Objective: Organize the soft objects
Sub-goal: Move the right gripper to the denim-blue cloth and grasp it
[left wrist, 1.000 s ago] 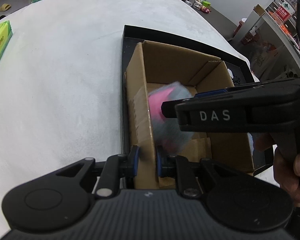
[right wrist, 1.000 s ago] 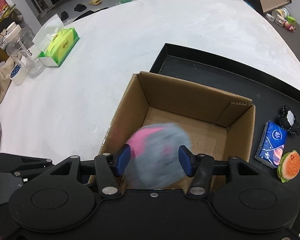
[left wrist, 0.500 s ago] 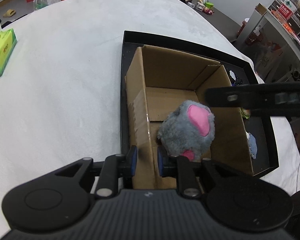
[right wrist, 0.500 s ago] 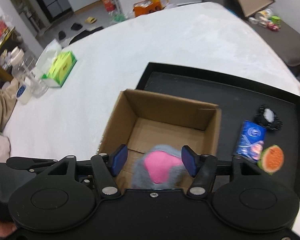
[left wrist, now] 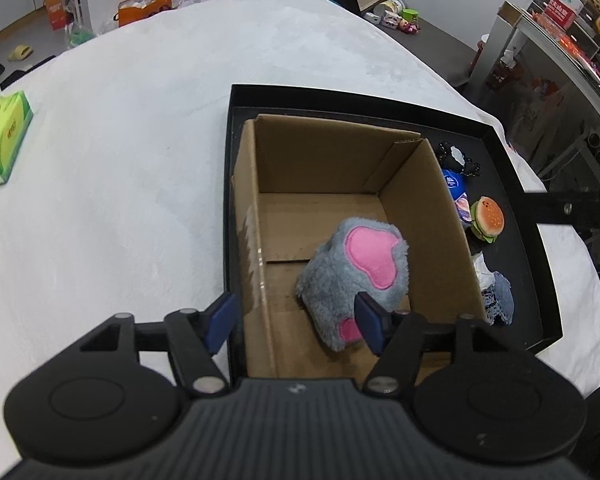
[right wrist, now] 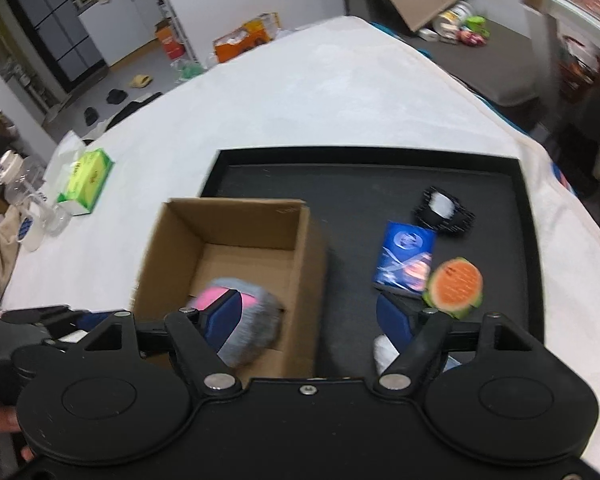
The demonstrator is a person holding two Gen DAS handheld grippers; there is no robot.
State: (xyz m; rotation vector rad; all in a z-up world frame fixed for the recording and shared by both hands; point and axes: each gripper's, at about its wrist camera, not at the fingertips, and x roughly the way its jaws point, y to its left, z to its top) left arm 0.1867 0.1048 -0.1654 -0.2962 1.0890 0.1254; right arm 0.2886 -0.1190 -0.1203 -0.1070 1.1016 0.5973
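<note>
Left wrist view shows little readable writing: the green tissue box (left wrist: 2, 142) on the bench carries print too small to read, and the blue tissue packet (right wrist: 405, 258) in the tray bears a round logo that cannot be made out either. The left tool (left wrist: 294, 322) has just been opening; its blue pads stand spread on either side of the near left wall of the cardboard box (left wrist: 420, 216), not pressing it, and the right pad lies in front of the plush toy. The right tool (right wrist: 304, 320) has also just been opening and is spread wide with nothing gripped, its left pad over the box and its right pad over the black tray (right wrist: 364, 184). The plush toy (left wrist: 356, 276), grey and shaggy with smooth pink felt patches, lies free on the box floor near the front. The box is plain brown corrugated card, open-topped, standing in the left part of the shallow, matte, rectangular tray. Beside the box on the tray lie a round burger-shaped soft toy (left wrist: 487, 220), a black-and-white item (right wrist: 443, 210) and a crumpled blue-grey cloth (left wrist: 498, 300). The bench (left wrist: 120, 160) is covered in white, slightly fuzzy fabric.
</note>
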